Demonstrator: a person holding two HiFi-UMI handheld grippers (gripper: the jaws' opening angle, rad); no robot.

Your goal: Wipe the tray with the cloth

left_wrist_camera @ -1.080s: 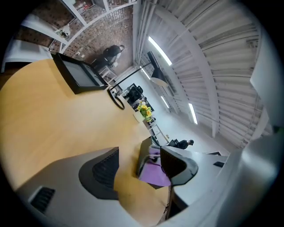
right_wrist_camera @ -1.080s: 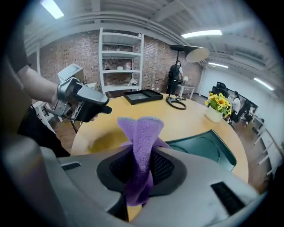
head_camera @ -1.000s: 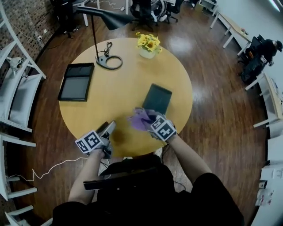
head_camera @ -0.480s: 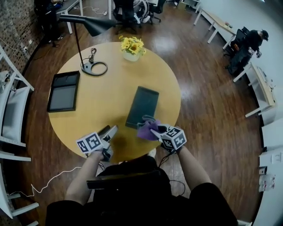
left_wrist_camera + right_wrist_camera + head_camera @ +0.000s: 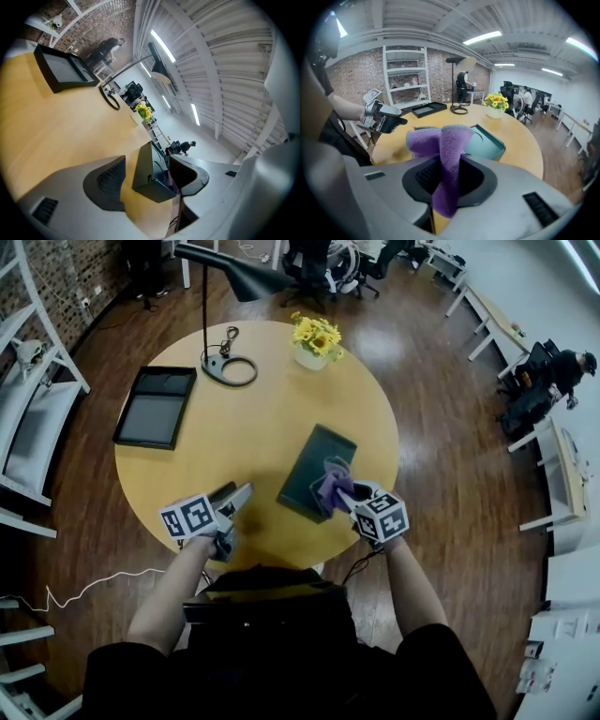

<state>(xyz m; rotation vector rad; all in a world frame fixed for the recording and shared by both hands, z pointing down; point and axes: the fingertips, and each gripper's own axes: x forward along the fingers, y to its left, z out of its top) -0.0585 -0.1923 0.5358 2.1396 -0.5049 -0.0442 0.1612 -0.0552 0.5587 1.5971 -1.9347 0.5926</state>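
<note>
A dark rectangular tray [image 5: 307, 463] lies on the round wooden table [image 5: 234, 442], right of centre. My right gripper [image 5: 343, 495] is shut on a purple cloth [image 5: 330, 482], which rests on the tray's near right part. In the right gripper view the cloth [image 5: 446, 150] is pinched between the jaws and hangs over both sides, with the tray [image 5: 490, 145] just beyond it. My left gripper [image 5: 236, 498] hovers open and empty over the table's near edge, left of the tray. In the left gripper view the tray's corner [image 5: 146, 165] shows beyond the open jaws.
A second black tray [image 5: 156, 407] lies at the table's left. A black lamp with a ring base [image 5: 231, 370] and a pot of yellow flowers [image 5: 316, 337] stand at the far side. White shelving [image 5: 28, 381] is at the left, and wooden floor surrounds the table.
My right gripper carried the cloth from just off the tray's near end forward onto the tray. My left gripper stayed near the table's front edge. The head view shifted.
</note>
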